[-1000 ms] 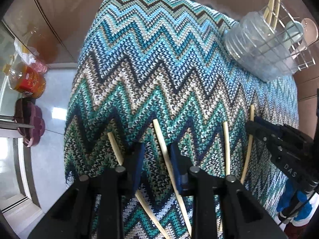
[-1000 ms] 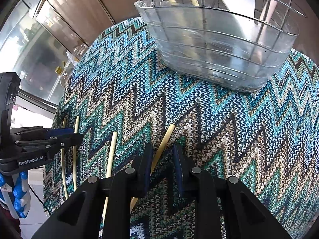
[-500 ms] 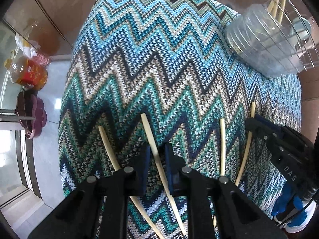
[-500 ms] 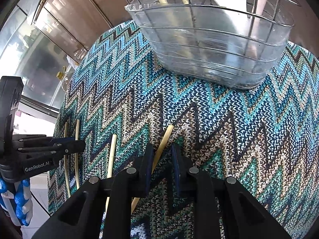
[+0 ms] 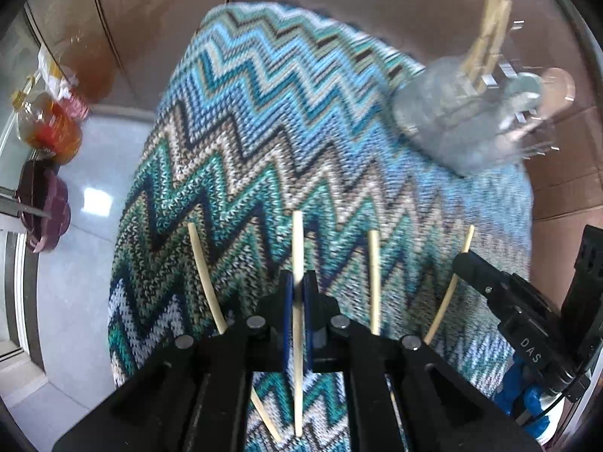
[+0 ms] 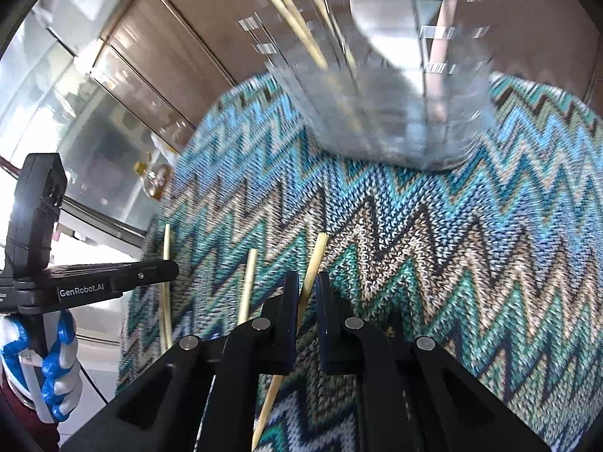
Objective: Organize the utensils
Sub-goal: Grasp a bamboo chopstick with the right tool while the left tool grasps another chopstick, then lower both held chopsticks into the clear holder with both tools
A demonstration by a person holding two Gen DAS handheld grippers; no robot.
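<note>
Clamping a pale chopstick between its blue-padded fingers, the left gripper sits low over the zigzag-knit cloth, jaws drawn narrow against the stick's sides. Two more chopsticks lie loose on the cloth beside it, one to its left and one to its right. The right gripper has its jaws nearly together around another chopstick; I cannot tell whether the pads actually press it. Farther across the cloth stands a wire utensil basket with a clear liner, blurred, holding several upright chopsticks and a white spoon. An amber bottle stands on the floor beyond the cloth's edge.
</note>
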